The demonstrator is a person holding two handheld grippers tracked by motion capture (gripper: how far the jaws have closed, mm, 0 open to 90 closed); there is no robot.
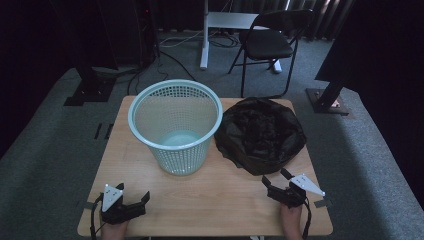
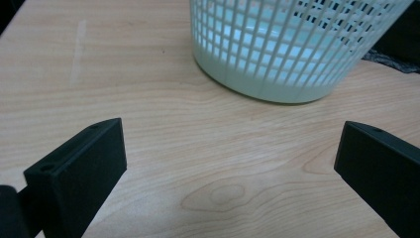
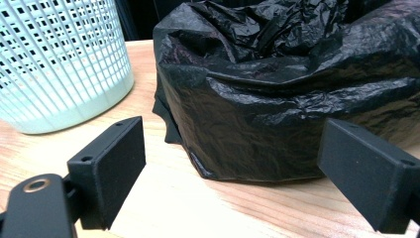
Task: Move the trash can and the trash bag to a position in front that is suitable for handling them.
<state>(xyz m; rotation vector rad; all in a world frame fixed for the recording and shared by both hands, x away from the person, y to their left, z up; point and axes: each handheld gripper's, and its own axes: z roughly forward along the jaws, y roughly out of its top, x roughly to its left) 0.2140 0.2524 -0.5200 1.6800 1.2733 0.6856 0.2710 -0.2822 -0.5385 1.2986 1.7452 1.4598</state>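
Observation:
A pale green mesh basket point(image 1: 176, 125) stands upright on the wooden table point(image 1: 225, 195), left of centre. Beside it on the right lies a crumpled black plastic bag point(image 1: 260, 134), puffed up in a rounded heap. My left gripper point(image 1: 132, 194) rests near the table's front left edge, open and holding nothing, with the basket point(image 2: 292, 44) ahead of it. My right gripper point(image 1: 275, 178) is at the front right, open and holding nothing, just short of the bag point(image 3: 287, 99). The basket point(image 3: 54, 64) also appears at the left of the right gripper view.
A black folding chair point(image 1: 270, 42) and a white stand leg point(image 1: 204, 35) are on the grey carpet behind the table. Dark stand bases point(image 1: 89, 90) sit at the back left and back right point(image 1: 327, 100).

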